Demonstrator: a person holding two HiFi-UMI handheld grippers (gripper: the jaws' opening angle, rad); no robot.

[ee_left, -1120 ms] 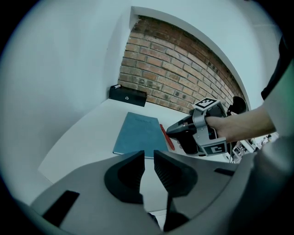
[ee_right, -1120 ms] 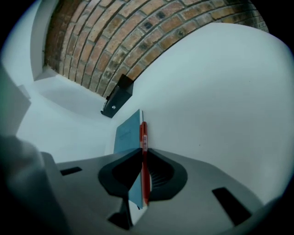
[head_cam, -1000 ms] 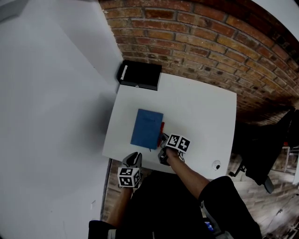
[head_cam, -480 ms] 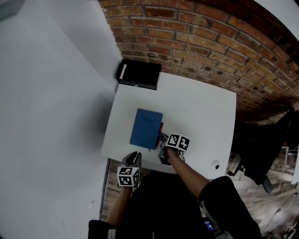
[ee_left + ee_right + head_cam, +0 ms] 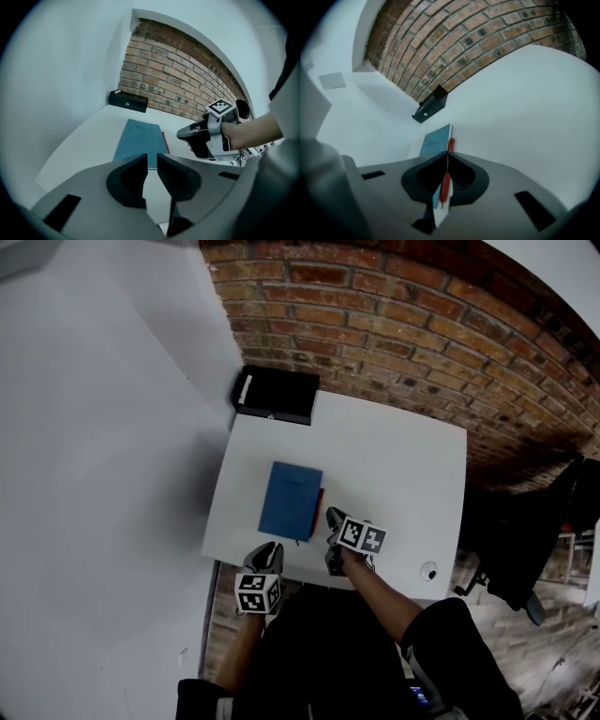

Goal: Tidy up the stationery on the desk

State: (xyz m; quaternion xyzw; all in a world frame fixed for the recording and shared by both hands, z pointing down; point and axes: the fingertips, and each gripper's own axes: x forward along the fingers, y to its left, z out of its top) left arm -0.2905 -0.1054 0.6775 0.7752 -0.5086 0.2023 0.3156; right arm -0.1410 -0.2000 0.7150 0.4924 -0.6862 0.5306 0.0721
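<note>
Since a second ago the right gripper (image 5: 334, 518) has drawn back a little toward the person and rolled. Its jaws have just been closing and are now pressed together on the red pen (image 5: 447, 180), which runs lengthwise between the pads. The pen's far end shows just beside the right edge of the blue notebook (image 5: 291, 500). The notebook lies closed and flat on the white table (image 5: 398, 460), toward its near left part. A black box (image 5: 277, 393) sits at the table's far left corner against the brick wall (image 5: 422, 324), well apart from the notebook. The left gripper (image 5: 267, 557) has kept its place at the table's near edge, pointing toward the notebook. Its jaws stand a narrow gap apart with nothing between them.
</note>
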